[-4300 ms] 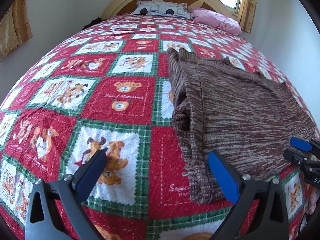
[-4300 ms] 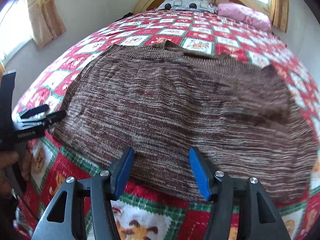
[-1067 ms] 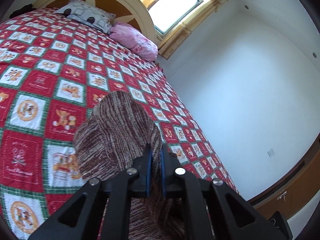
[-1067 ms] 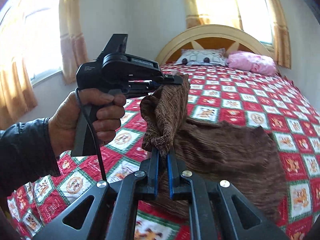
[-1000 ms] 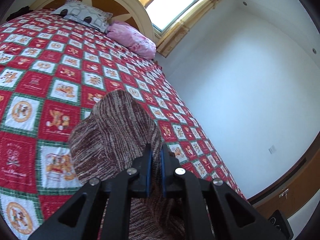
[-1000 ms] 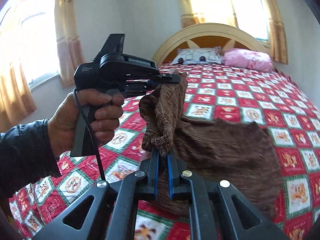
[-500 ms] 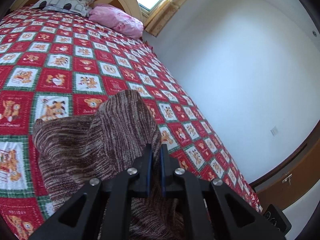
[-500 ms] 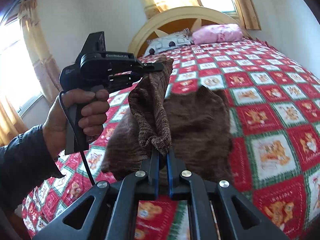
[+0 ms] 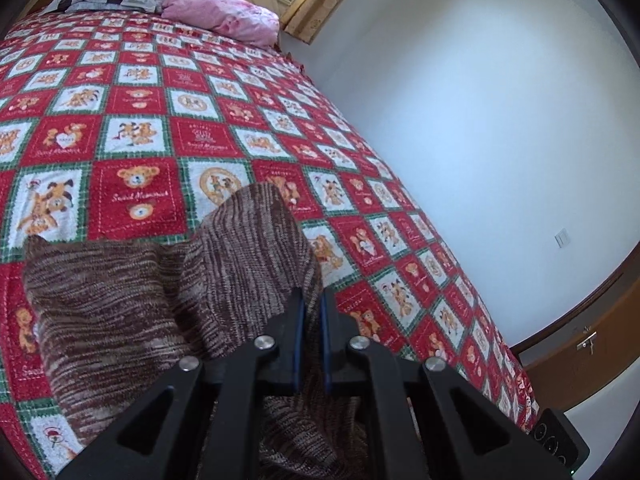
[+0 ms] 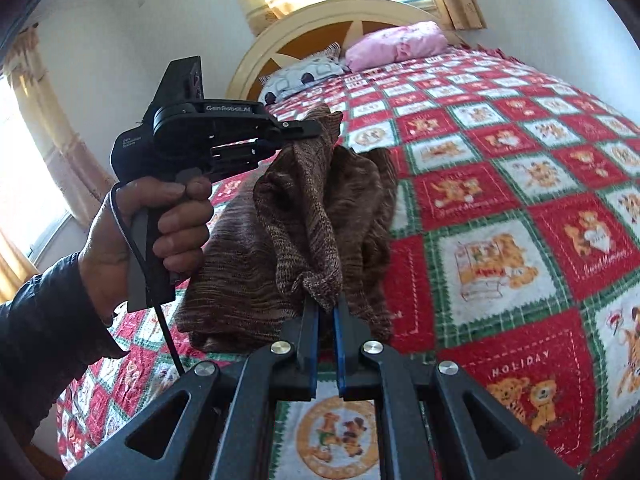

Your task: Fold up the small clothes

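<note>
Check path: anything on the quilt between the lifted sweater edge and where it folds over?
Nothing visible. Both the left gripper and right gripper are shut on the brown sweater; the quilt beyond it lies bare up to the pillows.

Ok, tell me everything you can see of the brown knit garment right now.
The brown knit garment is a marled brown-and-cream knit, soft and loosely bunched. Both grippers are shut on it: the left gripper pinches its upper edge, the right gripper clamps a lower corner, so that stretch hangs lifted and creased between them. The rest drapes down onto the red teddy-bear bedspread, lying in a rumpled layer. What sort of garment it is cannot be told.
</note>
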Demonstrator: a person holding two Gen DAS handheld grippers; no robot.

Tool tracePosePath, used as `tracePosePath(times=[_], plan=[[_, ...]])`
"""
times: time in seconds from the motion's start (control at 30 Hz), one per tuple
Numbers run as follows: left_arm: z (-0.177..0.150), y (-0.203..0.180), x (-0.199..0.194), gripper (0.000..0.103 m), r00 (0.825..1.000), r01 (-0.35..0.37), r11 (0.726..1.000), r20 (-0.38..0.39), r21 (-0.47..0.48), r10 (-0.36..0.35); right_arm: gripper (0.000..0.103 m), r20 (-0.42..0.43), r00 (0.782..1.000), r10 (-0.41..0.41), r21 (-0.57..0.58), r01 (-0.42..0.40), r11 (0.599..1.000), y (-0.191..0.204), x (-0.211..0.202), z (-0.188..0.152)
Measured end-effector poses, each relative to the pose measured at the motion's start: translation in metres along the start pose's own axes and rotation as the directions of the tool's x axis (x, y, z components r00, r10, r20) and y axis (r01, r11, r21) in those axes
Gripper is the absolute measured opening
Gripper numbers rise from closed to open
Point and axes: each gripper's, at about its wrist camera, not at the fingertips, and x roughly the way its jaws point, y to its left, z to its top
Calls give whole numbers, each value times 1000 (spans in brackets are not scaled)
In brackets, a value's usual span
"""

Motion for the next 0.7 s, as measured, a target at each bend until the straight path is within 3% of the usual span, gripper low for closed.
tracePosePath(times=[0.1, 0.17, 0.2, 0.27, 0.33, 0.37, 0.4, 0.47, 0.57, 0.63, 0.7], plan=[[-2, -5, 12, 8, 1000, -1, 1000, -16, 18, 2, 6, -10, 1000, -3, 21, 4, 1000, -7, 0, -2], [-6, -13, 12, 11, 999, -41, 998, -11, 53, 42, 6, -19, 1000, -6, 44, 6, 999, -14, 2, -4], [-8, -18, 7, 14, 998, -57, 996, -5, 70, 57, 6, -25, 1000, -8, 58, 9, 998, -19, 3, -5], [-14, -26, -5, 36, 997, -79, 990, 4, 113, 79, 7, -27, 999, 31, 88, -29, 996, -28, 4, -9], [-25, -33, -24, 51, 993, -118, 977, 42, 175, 113, 16, -21, 1000, 16, 92, -14, 996, -32, 2, -11], [-32, -35, -35, 58, 991, -127, 970, 71, 208, 114, 37, -17, 1000, -5, 96, 7, 995, -34, 0, -12], [-41, -36, -45, 60, 988, -144, 959, 94, 245, 124, 49, -8, 1000, -19, 103, 20, 994, -36, -3, -12], [-63, -34, -56, 63, 972, -233, 924, 107, 302, 210, 50, 19, 1000, -25, 126, 22, 992, -41, -10, -12], [-92, -17, -58, 63, 954, -299, 900, 73, 317, 291, 50, 106, 991, -86, 124, 73, 990, -37, -26, -6], [-109, -5, -60, 63, 951, -308, 895, 69, 323, 302, 50, 161, 986, -37, 97, 21, 995, -24, -34, 6], [-118, -1, -60, 63, 949, -314, 892, 78, 326, 306, 50, 164, 986, 17, 18, -20, 1000, -1, -31, 20]])
